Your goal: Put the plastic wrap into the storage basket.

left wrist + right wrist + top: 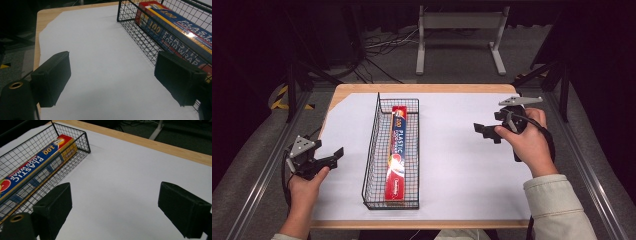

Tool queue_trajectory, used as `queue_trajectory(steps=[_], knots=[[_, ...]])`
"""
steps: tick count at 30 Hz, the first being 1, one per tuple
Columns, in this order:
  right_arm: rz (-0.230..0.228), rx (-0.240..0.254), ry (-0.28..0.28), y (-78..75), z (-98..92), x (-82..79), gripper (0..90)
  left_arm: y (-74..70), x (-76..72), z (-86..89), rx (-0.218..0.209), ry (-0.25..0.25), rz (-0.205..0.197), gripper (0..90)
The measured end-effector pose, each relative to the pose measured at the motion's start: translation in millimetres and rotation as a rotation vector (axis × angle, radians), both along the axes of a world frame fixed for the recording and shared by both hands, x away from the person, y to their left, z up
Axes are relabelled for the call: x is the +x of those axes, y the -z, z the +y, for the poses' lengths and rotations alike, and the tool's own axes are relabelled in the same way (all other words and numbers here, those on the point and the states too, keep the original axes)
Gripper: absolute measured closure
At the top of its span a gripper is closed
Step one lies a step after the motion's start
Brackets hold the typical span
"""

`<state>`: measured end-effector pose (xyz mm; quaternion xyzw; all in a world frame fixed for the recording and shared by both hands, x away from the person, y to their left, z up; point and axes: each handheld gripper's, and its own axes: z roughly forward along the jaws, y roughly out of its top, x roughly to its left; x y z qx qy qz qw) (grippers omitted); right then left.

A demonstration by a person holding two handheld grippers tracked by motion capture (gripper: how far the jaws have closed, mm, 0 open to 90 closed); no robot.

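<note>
One wire basket (371, 150), one plastic wrap box (397, 152) lying inside it. Two grippers — left gripper (335, 156) and right gripper (484, 131) — both jaws spread, empty. White sheet (462, 165) over wooden table (422, 88); dark room.

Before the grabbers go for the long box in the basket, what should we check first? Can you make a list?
1. Left gripper jaws wide open, nothing held: ok.
2. Right gripper jaws wide open, nothing held: ok.
3. Box of plastic wrap lies flat along the wire basket: ok.
4. Nothing lies on top of the box: ok.
5. White sheet bare between each gripper and the basket: ok.
6. Room for jaws between box and basket walls: cannot tell.
</note>
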<state>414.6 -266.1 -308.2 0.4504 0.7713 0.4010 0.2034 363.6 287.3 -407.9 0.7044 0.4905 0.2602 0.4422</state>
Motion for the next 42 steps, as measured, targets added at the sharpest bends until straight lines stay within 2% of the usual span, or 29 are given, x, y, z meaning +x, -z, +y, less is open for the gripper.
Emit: queue_trajectory(steps=[2, 3, 4, 5, 8, 15, 17, 22, 30, 33, 36, 39, 42], knots=[[-0.001, 0.028, -0.009, 8.6, -3.6, -3.3, 13.2, -0.7, -1.6, 0.6, 0.002, -0.004, -0.009, 14.5], [-0.007, 0.02, -0.011, 14.9, -5.7, -5.0, 13.9, -0.8, -2.4, 1.3, 0.009, -0.007, -0.011, 14.6], [-0.007, 0.02, -0.011, 14.9, -5.7, -5.0, 13.9, -0.8, -2.4, 1.3, 0.009, -0.007, -0.011, 14.6], [-0.016, -0.017, -0.034, 29.3, -10.2, -9.0, 14.4, -0.4, -2.5, 2.2, 0.005, -0.009, -0.009, 14.6], [-0.03, -0.022, -0.046, 36.0, -13.9, -11.2, 14.4, 0.1, -2.4, 2.5, 0.007, -0.012, -0.005, 14.6], [-0.076, 0.02, -0.058, 54.3, -26.0, -20.4, 14.5, 3.0, -2.8, 1.1, 0.016, -0.01, 0.003, 14.6], [-0.072, 0.031, -0.069, 60.7, -27.7, -21.2, 14.5, 4.1, -2.7, 0.6, 0.018, -0.006, 0.006, 14.6], [-0.065, 0.017, -0.094, 76.7, -30.0, -22.7, 14.4, 5.8, -1.9, 0.0, 0.02, -0.006, 0.012, 14.5], [-0.062, 0.044, -0.088, 101.9, -33.4, -28.4, 14.4, 7.0, -1.4, 0.4, 0.012, -0.002, 0.014, 14.4], [-0.052, 0.016, -0.093, 109.8, -33.9, -30.3, 14.4, 7.5, -0.7, 0.6, 0.012, 0.001, 0.016, 14.4], [-0.041, 0.013, -0.091, 116.2, -34.4, -32.3, 14.4, 8.7, 0.4, 0.0, 0.011, 0.005, 0.019, 14.4], [-0.028, -0.021, -0.084, 123.9, -34.9, -33.0, 14.5, 9.0, 0.7, -0.5, 0.013, 0.01, 0.021, 14.4], [-0.021, -0.021, -0.076, 128.5, -36.0, -33.7, 14.5, 9.4, 1.4, -1.6, 0.015, 0.018, 0.02, 14.4]])
